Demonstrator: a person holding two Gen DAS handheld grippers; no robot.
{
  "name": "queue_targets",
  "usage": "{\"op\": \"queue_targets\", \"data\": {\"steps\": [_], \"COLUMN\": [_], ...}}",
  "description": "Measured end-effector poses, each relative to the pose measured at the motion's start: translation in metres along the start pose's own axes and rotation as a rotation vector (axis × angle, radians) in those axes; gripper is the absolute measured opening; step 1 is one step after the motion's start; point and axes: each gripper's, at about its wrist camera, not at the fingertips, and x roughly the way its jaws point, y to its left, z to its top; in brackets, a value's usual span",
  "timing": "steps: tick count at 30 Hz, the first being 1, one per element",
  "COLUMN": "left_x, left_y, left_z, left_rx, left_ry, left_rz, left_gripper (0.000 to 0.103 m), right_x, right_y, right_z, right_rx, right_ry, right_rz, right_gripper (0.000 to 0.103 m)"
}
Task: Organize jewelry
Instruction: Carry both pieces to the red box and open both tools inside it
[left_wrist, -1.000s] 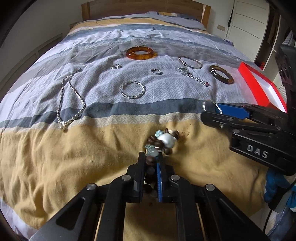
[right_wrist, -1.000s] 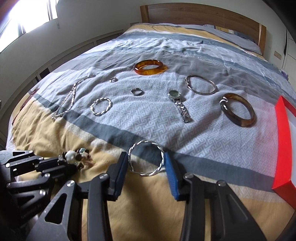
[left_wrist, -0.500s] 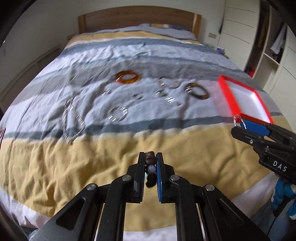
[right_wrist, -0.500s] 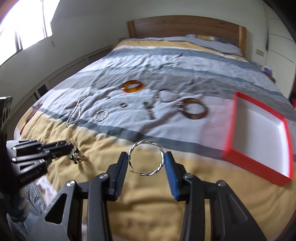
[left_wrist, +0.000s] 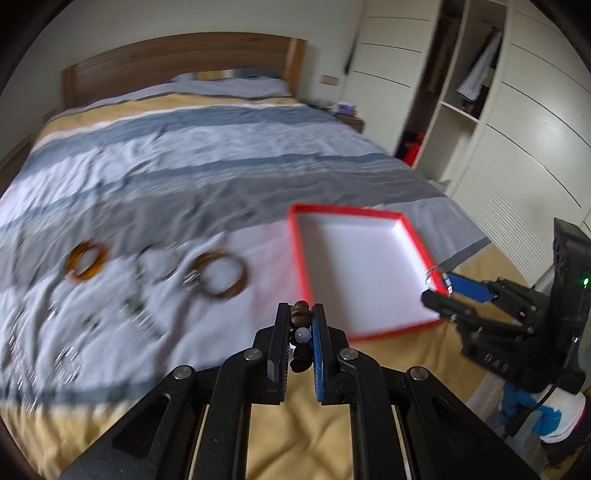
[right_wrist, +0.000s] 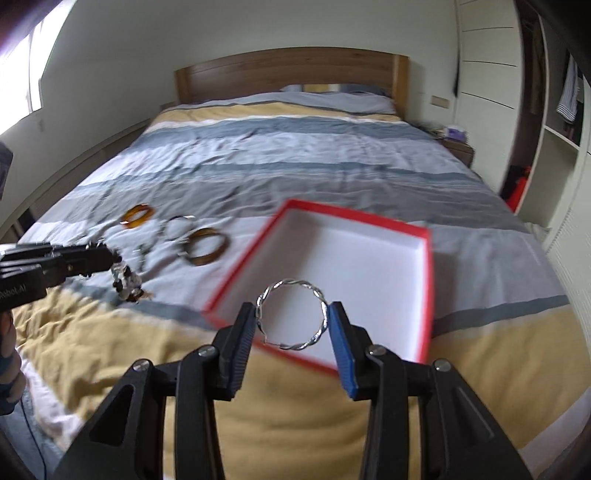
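Two grippers were up over the bed (right_wrist: 295, 155), each with a piece in its grasp; my left gripper (left_wrist: 300, 332) had its fingers nearly together, pinched on a bead bracelet (left_wrist: 300, 321), whose brown beads and one pale bead sat stacked in the narrow gap, with the rest dangling below the tips in the right wrist view; my right gripper (right_wrist: 291, 321) stood wider, its two pads pressed against opposite sides of a twisted silver bangle (right_wrist: 291, 314), which stood upright between them, poking past the tips; the red tray (right_wrist: 428, 280) lay on the quilt just beyond the bangle, and to the right of the beads in the left view; near the tray's left lay an amber bangle (right_wrist: 137, 215), a thin silver bangle (right_wrist: 177, 227) and a brown bangle (right_wrist: 207, 246), all blurred.
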Motion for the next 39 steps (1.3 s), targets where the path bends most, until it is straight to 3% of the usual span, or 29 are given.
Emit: {"op": "queue_targets", "data": {"steps": [6,14,19,24,39], "left_x": [0.081,0.154,0.160,0.153,0.122], "left_y": [-0.032,-0.036,-0.035,-0.024,-0.022], "left_z": [0.025,0.002,-0.008,-0.019,-0.051], "left_rx": [0.035,0.044,0.045,-0.030,-0.134], "left_ry": [0.072,0.192,0.188,0.205,0.255], "left_rz": [-0.045,-0.032,0.009,0.035,0.128], "left_gripper": [0.011,0.011,0.013,0.013,0.013], "right_x": [0.041,0.087,0.093,0.093,0.085], "right_y": [-0.040,-0.056,-0.047,-0.041,-0.034], "right_z": [0.001,-0.021,-0.029,-0.031,-0.036], "right_rx": [0.009,-0.008,-0.074,-0.128,-0.184], "right_ry": [0.050,0.141,0.153,0.165,0.233], "right_rz": [-0.024,-0.009,-0.014,-0.011,0.038], "right_gripper": [0.038,0.039,0.039,0.039,0.039]}}
